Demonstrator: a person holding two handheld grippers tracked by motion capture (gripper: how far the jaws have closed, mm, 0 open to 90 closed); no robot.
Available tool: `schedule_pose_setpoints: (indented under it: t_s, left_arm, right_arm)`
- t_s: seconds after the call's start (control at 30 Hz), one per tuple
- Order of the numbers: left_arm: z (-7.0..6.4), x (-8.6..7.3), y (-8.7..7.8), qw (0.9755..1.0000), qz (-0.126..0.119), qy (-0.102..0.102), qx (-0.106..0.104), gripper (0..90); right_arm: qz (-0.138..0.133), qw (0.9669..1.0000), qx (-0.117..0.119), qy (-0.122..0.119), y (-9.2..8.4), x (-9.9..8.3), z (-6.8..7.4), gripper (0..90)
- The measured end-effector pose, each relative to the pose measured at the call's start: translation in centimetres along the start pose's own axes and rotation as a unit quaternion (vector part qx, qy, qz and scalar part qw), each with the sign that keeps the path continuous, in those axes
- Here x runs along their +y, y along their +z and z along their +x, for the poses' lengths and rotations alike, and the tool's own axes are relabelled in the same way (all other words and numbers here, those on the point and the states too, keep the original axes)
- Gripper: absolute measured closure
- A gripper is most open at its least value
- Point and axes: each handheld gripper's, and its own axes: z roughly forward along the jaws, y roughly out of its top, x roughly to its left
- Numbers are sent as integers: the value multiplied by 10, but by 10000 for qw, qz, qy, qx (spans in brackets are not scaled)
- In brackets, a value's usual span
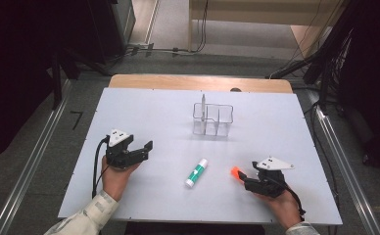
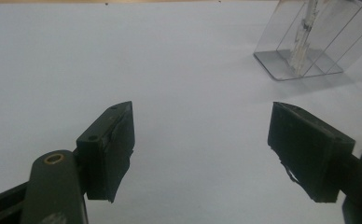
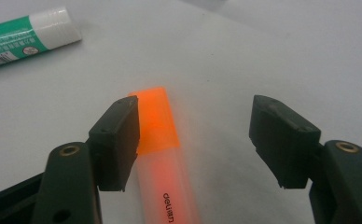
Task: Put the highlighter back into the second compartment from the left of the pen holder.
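Observation:
An orange highlighter (image 1: 235, 172) (image 3: 158, 126) lies flat on the white table (image 1: 149, 112) at the front right. My right gripper (image 1: 242, 177) (image 3: 195, 135) is open over it: one jaw sits against the orange cap's side and the other stands well apart. A green and white glue stick (image 1: 196, 173) (image 3: 25, 37) lies to the left of the highlighter. My left gripper (image 1: 146, 148) (image 2: 200, 140) is open at the front left, with nothing between its jaws. A clear divided holder (image 1: 222, 117) (image 2: 281, 63) stands toward the back, with a pale pen (image 1: 203, 105) (image 2: 302, 46) upright in it.
The person's hands and a light sleeve (image 1: 92, 215) come in from the table's front edge. Bare white surface lies between the grippers and the holder. Dark stands and cables (image 1: 163, 49) ring the table on the floor.

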Motion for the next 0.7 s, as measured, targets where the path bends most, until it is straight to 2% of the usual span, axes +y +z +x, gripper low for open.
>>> schedule_pose_setpoints:
  t_s: [0.33,0.7]
  left_arm:
    - [0,0,0,10000,13,-21,-16,235]
    - [0,0,0,10000,8,-27,-21,235]
  right_arm:
    - [131,9996,197,-157,6,-2,6,399]
    - [286,9988,250,-301,10,-4,8,497]
